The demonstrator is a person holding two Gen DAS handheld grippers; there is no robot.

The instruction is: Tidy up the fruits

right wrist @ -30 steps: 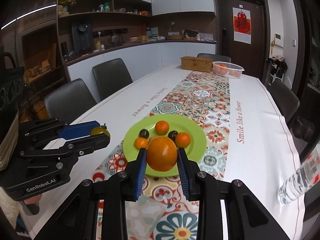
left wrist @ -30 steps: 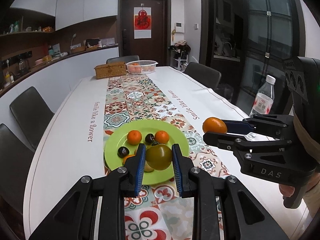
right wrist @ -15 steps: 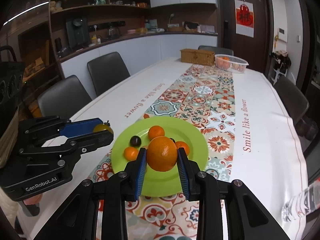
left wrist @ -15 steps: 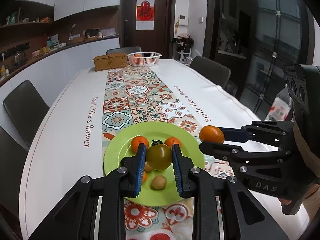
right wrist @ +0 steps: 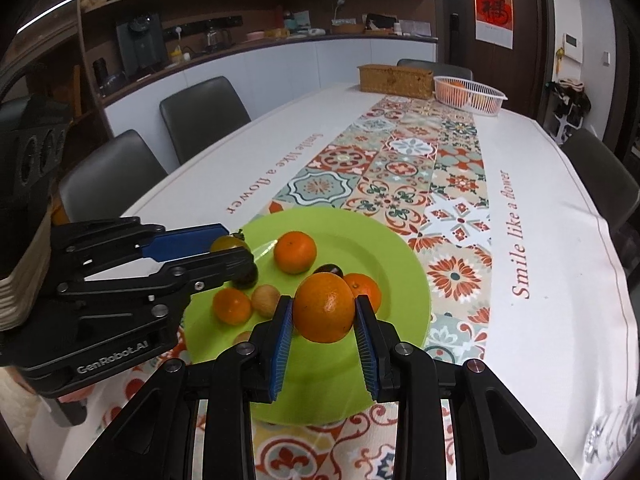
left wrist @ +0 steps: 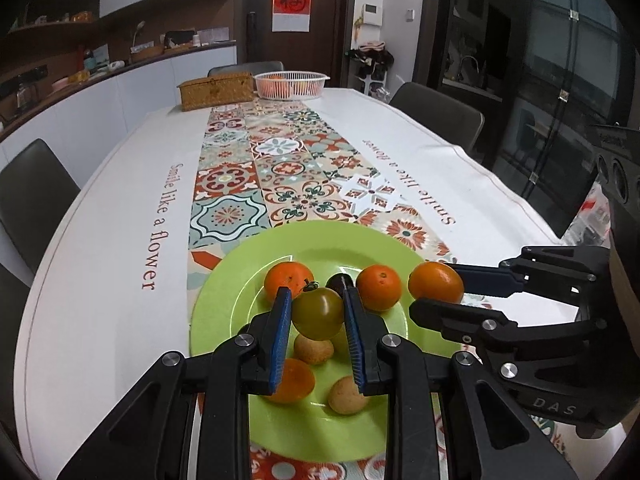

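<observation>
A green plate (left wrist: 360,240) (right wrist: 400,248) on the patterned runner holds several oranges, two brown fruits and a dark plum (right wrist: 329,269). My left gripper (left wrist: 316,312) is shut on a green-brown tomato (left wrist: 318,314) and holds it above the plate; it also shows in the right wrist view (right wrist: 228,246). My right gripper (right wrist: 323,308) is shut on an orange (right wrist: 324,308) above the plate's near right side; it shows in the left wrist view (left wrist: 436,288) next to a plate orange (left wrist: 378,287).
A wicker box (left wrist: 216,90) and a white basket of fruit (left wrist: 291,85) stand at the table's far end. Grey chairs (right wrist: 204,114) line both sides. A plastic bottle (right wrist: 612,436) stands at the near right edge.
Both grippers have moved forward and lower over the plate, each still holding its fruit. The plate looms larger and nearer in both views.
</observation>
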